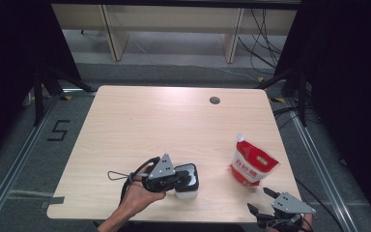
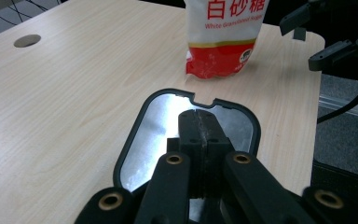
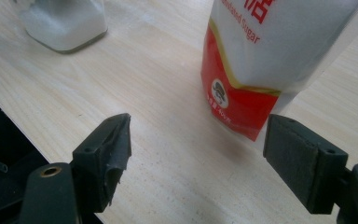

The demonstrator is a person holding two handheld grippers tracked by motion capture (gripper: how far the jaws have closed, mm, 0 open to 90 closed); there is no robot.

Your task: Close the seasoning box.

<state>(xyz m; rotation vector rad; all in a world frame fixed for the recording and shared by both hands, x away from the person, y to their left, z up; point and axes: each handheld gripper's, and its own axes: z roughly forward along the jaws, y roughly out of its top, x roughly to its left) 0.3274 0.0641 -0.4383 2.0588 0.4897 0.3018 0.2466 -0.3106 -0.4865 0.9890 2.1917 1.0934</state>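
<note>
The left gripper has its 2 black fingers pressed together, flat against each other, over the black-rimmed, rounded-rectangle lid with a silvery inner face. Whether a thin edge of that lid is caught between them cannot be told. In the high view the left gripper sits above the clear, square jar of white granules, which stands near the front edge of the pale wooden table, and the lid stands open above the jar. The person's left hand grips the tool from behind, with a cable looping out to the left.

The right gripper has its 2 fingers spread wide with nothing between them, hovering just above the table near its front right corner. Just beyond the gap stands the red and white pouch of white granulated sugar, upright and untouched. In the high view the pouch stands to the right of the jar, well apart from it, with the right gripper near its base.
</note>
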